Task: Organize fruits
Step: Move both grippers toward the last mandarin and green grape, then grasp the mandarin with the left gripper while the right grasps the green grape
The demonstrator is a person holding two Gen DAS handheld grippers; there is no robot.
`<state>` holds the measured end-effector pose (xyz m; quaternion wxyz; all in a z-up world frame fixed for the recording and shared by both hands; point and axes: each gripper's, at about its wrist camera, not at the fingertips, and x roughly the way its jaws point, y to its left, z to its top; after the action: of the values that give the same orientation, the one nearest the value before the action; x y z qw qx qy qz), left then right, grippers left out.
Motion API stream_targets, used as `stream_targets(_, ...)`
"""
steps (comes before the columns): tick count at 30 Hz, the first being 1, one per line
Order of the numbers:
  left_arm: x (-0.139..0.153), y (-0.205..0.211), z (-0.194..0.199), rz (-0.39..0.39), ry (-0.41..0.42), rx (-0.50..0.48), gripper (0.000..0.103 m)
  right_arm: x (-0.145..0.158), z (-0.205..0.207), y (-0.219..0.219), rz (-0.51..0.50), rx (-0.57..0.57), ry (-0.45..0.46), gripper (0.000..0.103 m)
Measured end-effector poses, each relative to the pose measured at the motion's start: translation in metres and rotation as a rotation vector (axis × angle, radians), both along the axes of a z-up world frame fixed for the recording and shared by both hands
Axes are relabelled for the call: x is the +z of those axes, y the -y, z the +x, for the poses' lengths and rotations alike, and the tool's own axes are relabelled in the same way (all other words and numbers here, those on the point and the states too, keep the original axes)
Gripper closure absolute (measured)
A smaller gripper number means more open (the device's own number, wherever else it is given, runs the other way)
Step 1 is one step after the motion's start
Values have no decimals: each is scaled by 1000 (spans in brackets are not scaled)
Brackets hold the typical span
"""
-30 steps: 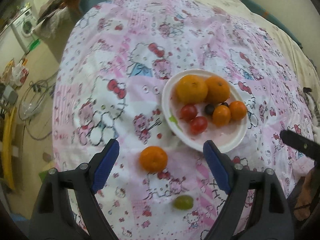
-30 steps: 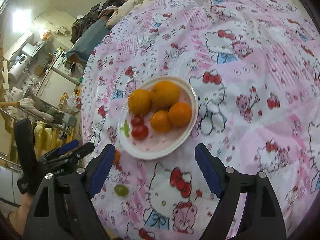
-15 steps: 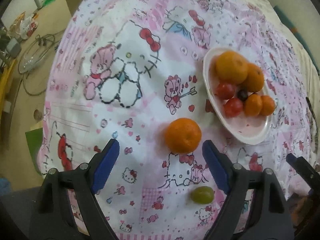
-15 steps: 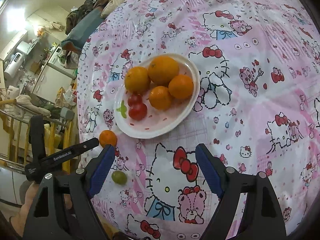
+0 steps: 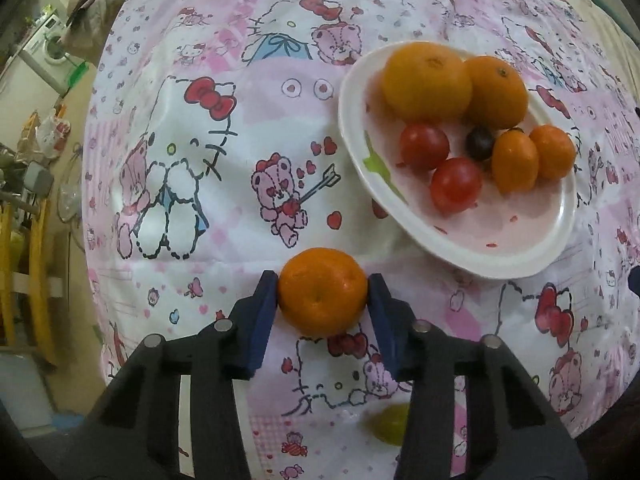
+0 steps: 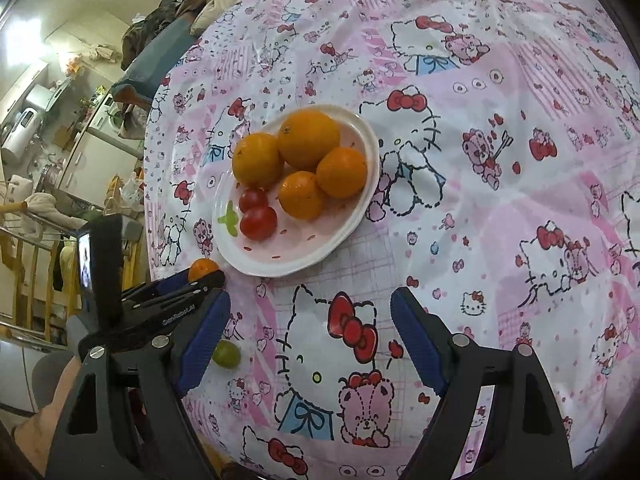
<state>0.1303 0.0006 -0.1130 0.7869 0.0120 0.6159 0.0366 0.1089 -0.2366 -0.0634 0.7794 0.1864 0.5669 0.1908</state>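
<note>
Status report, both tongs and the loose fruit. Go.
Left tongs just closed on the loose mandarin, on the cloth beside the plate. Right tongs open, empty. Green grape loose. Path to plate clear.

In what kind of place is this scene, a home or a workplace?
Most likely a home: a cartoon tablecloth covers the table, a washing machine stands behind it, and clothes lie piled nearby.

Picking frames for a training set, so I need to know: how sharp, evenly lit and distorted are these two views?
Left wrist view: sharp on the mandarin and plate, soft at the green grape, strong fisheye bending with dark corners. Right wrist view: tablecloth evenly lit and sharp, bright glare from a lamp top left, same curved edges.
</note>
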Motion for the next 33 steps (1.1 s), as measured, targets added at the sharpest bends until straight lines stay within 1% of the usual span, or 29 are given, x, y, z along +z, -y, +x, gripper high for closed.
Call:
stream_targets(4,4,4,1,2,-2,9,63,0,-1,5,1,-10,0,18)
stream_targets(8,16,6,-3,-25,27,-1,63,0,-1,9,11,-19,-5,18)
stream_targets(15,48,-16,-15,-105,103,37,63,-2,-2,0,-1,3,-4,18)
stream_targets(19,56,-27,-17,-136,125,52,63,-6,-2,-14,-10,39,-7,18)
stream_targets(21,58,-36,-20,-145,133,55,63,-10,-3,-26,-12,77,-10,18)
stream_targets(23,60,-43,-23,-131,142,56,63,-14,-4,-38,0,113,-17,18)
stream_targets(26,60,-54,-28,-154,138,74,63,-18,-8,-58,10,185,-18,19)
stream_targets(29,62,-62,-31,-174,141,86,63,-24,-15,-89,-63,300,12,21)
stream_targets(31,63,-66,-33,-183,143,94,63,-30,-19,-106,-75,370,9,26)
stream_targets(33,63,-71,-34,-189,144,100,63,-37,-25,-123,-78,440,5,28)
